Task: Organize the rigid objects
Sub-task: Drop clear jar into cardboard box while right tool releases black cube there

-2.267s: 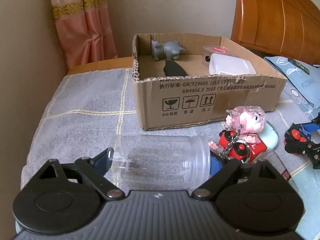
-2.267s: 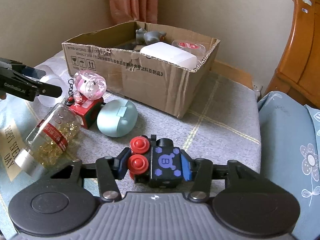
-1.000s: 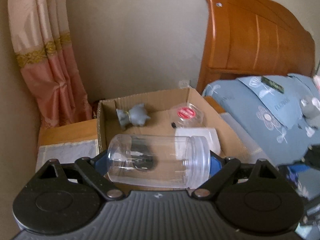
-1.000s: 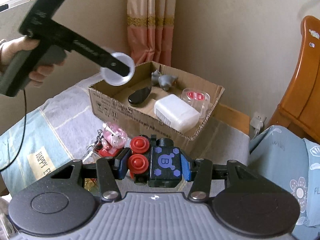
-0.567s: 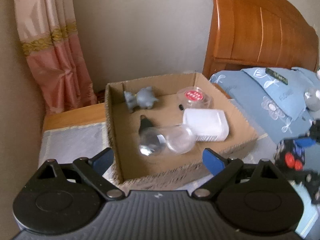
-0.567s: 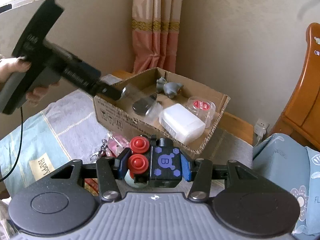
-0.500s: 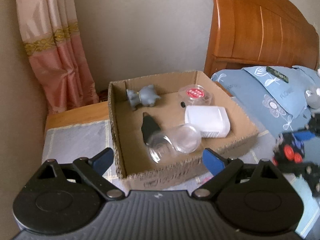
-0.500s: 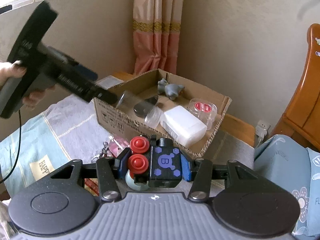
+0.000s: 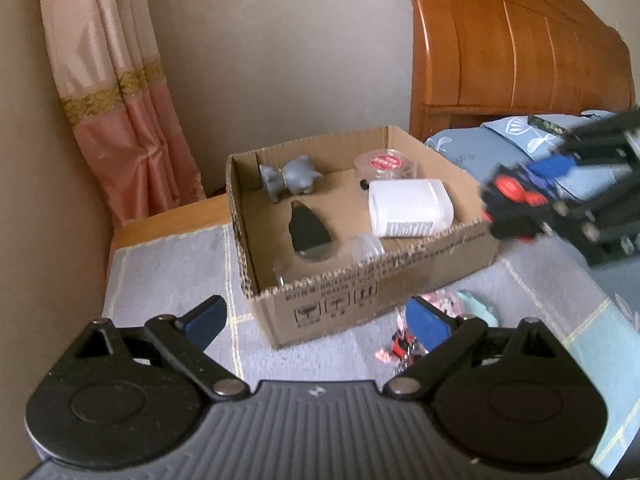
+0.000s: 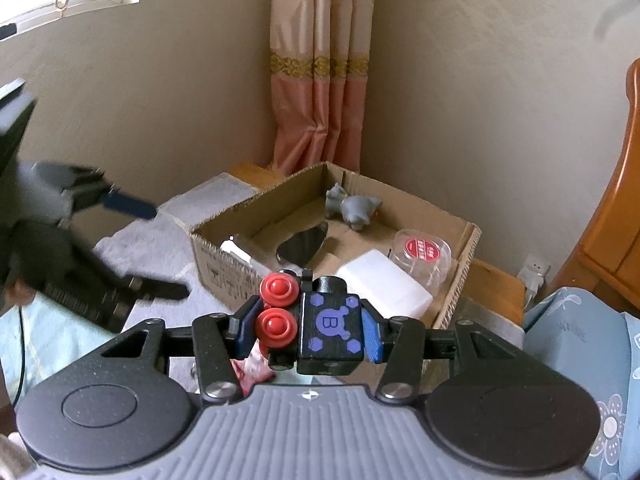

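- One letter "B" was what we read on the black toy block (image 10: 330, 330), red knobs alongside, clamped in the right gripper (image 10: 306, 330).
- We found the left gripper (image 9: 316, 320) wide, empty, before the cardboard box (image 9: 360, 284).

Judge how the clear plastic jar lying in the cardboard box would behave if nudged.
The clear plastic jar lies on its side, so it would probably roll. It looks empty, so likely light. The cardboard box wall should stop it.
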`<state>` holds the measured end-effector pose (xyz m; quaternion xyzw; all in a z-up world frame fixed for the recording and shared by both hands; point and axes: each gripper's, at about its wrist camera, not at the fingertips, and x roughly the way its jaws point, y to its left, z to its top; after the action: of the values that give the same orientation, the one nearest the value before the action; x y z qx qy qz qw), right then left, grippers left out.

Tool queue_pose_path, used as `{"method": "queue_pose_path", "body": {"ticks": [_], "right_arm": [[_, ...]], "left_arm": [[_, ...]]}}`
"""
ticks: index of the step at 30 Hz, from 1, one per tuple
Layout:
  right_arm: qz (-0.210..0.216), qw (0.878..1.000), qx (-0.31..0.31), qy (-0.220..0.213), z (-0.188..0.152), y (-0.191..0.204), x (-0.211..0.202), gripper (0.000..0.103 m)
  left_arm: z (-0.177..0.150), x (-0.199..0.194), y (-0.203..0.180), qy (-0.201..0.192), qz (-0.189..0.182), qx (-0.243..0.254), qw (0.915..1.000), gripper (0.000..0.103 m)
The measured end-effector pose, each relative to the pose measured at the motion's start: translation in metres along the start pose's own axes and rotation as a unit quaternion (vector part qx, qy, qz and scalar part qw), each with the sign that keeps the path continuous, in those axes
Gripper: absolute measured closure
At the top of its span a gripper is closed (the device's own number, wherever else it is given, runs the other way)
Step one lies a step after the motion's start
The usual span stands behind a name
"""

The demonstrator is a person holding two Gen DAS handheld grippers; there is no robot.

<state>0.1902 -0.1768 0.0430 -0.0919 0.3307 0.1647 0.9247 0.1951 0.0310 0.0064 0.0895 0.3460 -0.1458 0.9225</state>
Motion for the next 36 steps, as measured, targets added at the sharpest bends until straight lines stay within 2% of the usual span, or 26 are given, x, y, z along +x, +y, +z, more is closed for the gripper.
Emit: {"method": "queue_pose_path", "body": {"ticks": [12, 19, 22, 23, 26, 29, 36], "right_arm": [[-0.002, 1.0, 0.006, 0.005, 0.05, -0.01, 0.048, 0.047], [-0.021, 1.0, 0.004, 0.019, 0.074, -0.013, 0.093, 0.046], [-0.032, 0.999, 0.035, 0.027, 0.078, -0.022, 0.105, 0.019], [-0.037, 0.998, 0.042, 0.022, 0.076, -0.023, 0.104, 0.015], [-0.034, 0.998, 0.047, 0.023, 0.067, -0.022, 0.095, 0.013], [-0.049, 0.998, 0.035, 0.024, 0.055, -0.015, 0.079, 0.009], [-0.052, 0.998, 0.039, 0.013, 0.027, -0.011, 0.035, 0.007]], "left_arm": [[-0.023, -0.013, -0.003, -0.006, 0.024, -0.001, 0.9997, 0.007], [-0.031, -0.012, 0.0, 0.001, 0.023, -0.007, 0.9997, 0.007], [-0.033, -0.013, 0.003, 0.005, 0.026, -0.009, 0.9996, 0.007], [-0.035, -0.014, 0.004, 0.005, 0.026, -0.01, 0.9996, 0.007], [-0.037, -0.015, 0.006, 0.008, 0.027, -0.015, 0.9995, 0.007], [-0.038, -0.014, 0.005, 0.012, 0.028, -0.018, 0.9994, 0.007], [-0.04, -0.019, -0.005, 0.013, 0.022, -0.009, 0.9996, 0.007]]}}
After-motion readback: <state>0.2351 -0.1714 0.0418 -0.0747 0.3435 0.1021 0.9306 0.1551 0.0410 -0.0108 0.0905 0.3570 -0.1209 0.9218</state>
